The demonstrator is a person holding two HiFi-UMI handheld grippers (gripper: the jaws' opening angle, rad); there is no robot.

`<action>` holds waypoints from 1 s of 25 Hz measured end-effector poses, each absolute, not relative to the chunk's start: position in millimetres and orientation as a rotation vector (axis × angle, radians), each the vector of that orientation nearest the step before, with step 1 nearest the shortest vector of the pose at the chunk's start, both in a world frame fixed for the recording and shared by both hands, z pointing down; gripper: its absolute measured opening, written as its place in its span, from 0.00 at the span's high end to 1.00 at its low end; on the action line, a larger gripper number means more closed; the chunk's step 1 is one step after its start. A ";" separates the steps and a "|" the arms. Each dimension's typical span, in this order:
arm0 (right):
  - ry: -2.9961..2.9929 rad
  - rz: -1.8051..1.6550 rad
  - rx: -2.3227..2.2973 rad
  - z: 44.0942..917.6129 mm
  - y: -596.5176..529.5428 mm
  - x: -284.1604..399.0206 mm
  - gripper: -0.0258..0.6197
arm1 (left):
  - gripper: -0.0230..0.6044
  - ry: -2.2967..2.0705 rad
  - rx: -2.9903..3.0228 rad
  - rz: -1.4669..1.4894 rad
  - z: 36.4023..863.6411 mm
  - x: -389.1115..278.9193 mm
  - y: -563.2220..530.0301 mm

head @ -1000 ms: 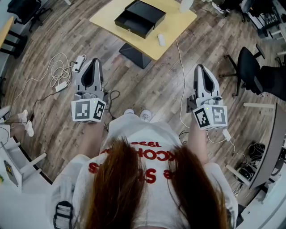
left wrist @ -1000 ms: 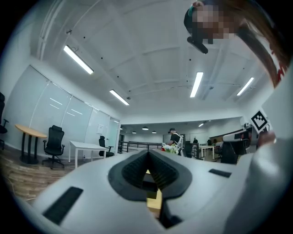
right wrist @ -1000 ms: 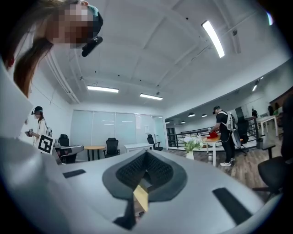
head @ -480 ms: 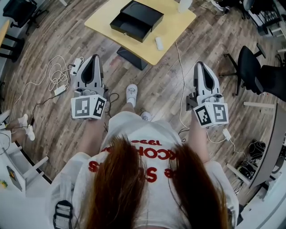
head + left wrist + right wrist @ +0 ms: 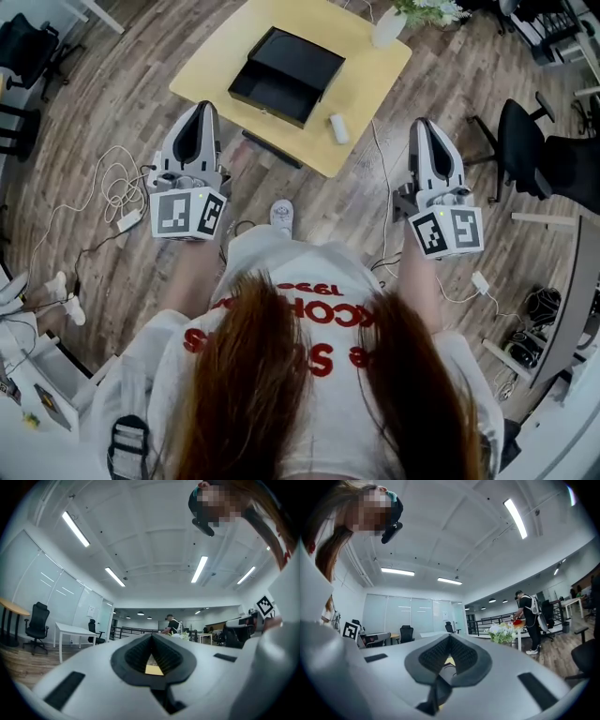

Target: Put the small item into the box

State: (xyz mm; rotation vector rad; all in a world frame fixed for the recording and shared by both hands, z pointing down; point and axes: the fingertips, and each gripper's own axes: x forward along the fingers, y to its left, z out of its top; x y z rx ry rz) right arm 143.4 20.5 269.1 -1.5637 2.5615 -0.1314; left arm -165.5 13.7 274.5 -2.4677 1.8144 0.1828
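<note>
A black open box (image 5: 286,75) sits on a yellow table (image 5: 361,70) at the top of the head view. A small white item (image 5: 338,128) lies on the table to the right of the box, near the front edge. My left gripper (image 5: 203,107) is held in the air short of the table's left front corner, jaws shut and empty. My right gripper (image 5: 421,125) hangs to the right of the table, level with the item, also shut with nothing in it. Both gripper views look out across the room, with the left gripper's (image 5: 151,636) and the right gripper's (image 5: 449,637) pads meeting.
A white vase with a plant (image 5: 387,26) stands at the table's far right corner. Cables and a power strip (image 5: 127,192) lie on the wooden floor at left. A black office chair (image 5: 525,141) stands at right. Another person (image 5: 528,620) stands far across the room.
The table with the box and the item has come nearer and lower in the head view as the person stepped forward. Both grippers stayed shut and rose slightly in the view.
</note>
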 end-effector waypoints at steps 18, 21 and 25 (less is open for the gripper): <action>2.639 -0.215 -1.500 293.0 -65.8 124.7 0.95 | 0.95 1.862 -2.500 0.148 292.9 -169.3 -71.2; 2.667 -0.181 -1.450 286.1 -90.6 127.9 0.95 | 0.95 1.894 -2.459 0.159 290.9 -164.2 -86.0; 2.699 -0.150 -1.355 279.0 -117.6 130.9 0.95 | 0.95 1.947 -2.403 0.163 293.0 -158.4 -105.1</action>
